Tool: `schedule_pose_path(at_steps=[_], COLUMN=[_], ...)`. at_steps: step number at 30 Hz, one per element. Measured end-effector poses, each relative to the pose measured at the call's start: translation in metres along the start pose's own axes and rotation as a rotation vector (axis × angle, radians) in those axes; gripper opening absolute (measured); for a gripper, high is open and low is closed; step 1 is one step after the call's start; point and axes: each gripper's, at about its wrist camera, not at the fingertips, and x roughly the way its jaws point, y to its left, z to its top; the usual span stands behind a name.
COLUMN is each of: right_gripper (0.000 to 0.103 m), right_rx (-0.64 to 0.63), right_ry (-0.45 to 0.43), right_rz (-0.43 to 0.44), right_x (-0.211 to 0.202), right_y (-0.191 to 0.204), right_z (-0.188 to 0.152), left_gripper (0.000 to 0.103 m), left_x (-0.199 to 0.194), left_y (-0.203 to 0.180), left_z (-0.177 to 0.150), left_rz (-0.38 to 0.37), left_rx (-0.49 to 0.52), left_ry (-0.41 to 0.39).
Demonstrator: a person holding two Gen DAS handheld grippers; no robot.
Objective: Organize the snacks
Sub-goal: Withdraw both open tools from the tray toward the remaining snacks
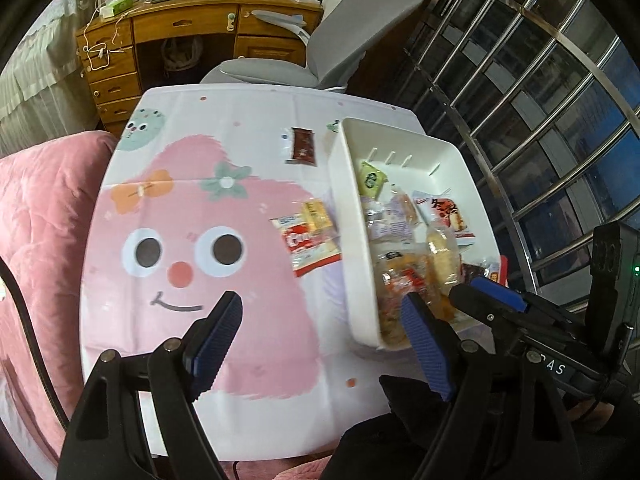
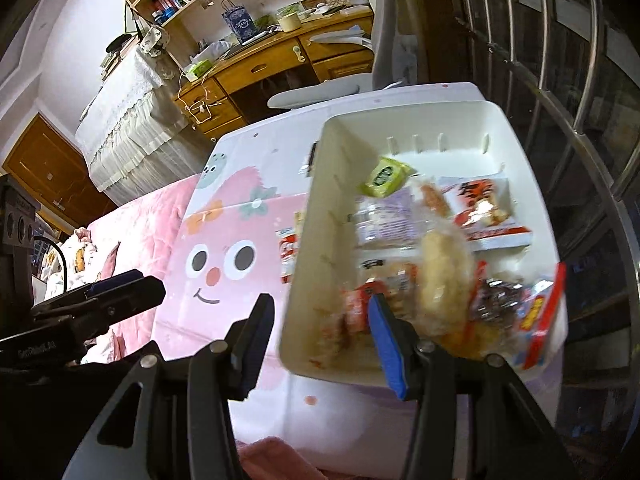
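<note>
A white plastic bin (image 1: pixel 352 148) (image 2: pixel 320 184) sits on the right of the table and holds several snack packets, among them a green one (image 1: pixel 372 178) (image 2: pixel 385 176) and a red-and-white one (image 1: pixel 446 214) (image 2: pixel 486 210). On the cloth left of the bin lie a red-and-white packet (image 1: pixel 310 246) (image 2: pixel 287 252), a yellow packet (image 1: pixel 317 214) and a dark red sachet (image 1: pixel 303 146). My left gripper (image 1: pixel 322 320) is open and empty above the table's near side. My right gripper (image 2: pixel 322 318) is open, straddling the bin's near left corner; it also shows in the left wrist view (image 1: pixel 490 292).
The table wears a white cloth with a pink cartoon face (image 1: pixel 184 248). A pink blanket (image 1: pixel 44 208) lies to the left. A grey chair (image 1: pixel 320 52) and a wooden desk (image 1: pixel 192 36) stand beyond. A metal window grille (image 1: pixel 540 92) runs along the right.
</note>
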Motion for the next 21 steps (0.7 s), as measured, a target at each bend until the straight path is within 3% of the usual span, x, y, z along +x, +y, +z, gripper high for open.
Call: schedule_pose_path(at_steps=[13, 21], right_gripper=[0.050, 0.050], right_rx=[0.110, 0.208], right_ry=[-0.022, -0.069], right_rz=[-0.024, -0.097], right_x=[0.029, 0.041], right_y=[0.079, 0.108], right_z=[-0.032, -0.044], left_gripper=[0.080, 0.080], left_x=[-0.022, -0.015], left_y=[0.082, 0.118], left_z=[-0.002, 0.011], left_rz=[-0.012, -0.007], left_rx=[0.099, 0.141], left_ry=[0.046, 0.092])
